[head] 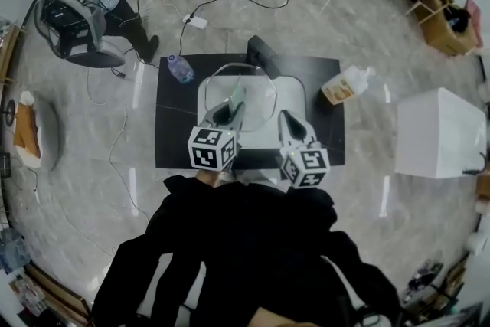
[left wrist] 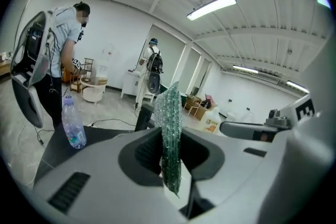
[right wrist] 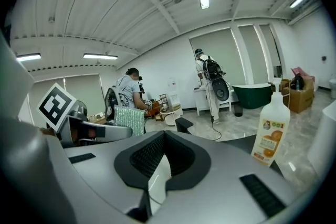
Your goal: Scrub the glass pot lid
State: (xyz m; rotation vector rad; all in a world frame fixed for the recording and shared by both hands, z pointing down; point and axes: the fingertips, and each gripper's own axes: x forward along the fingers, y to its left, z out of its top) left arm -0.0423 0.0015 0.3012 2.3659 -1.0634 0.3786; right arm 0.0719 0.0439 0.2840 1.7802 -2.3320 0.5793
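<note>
Black sleeves (head: 230,226) reach toward the white tray (head: 295,99). Above it the left gripper (head: 228,109) is clamped on a green scrubbing pad (left wrist: 170,134), and the right gripper (head: 285,116) pinches the rim of the glass lid (head: 256,92), held tilted over the tray. A water bottle (head: 180,69) stands left of the tray, a soap bottle (head: 346,84) right.

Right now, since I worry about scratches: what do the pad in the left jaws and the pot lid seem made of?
The scrub pad looks like knitted synthetic mesh, green and glittery; its loops sparkle. The pot lid looks like clear glass, since the white surface shows through it, with a thin shiny rim, probably metal.
</note>
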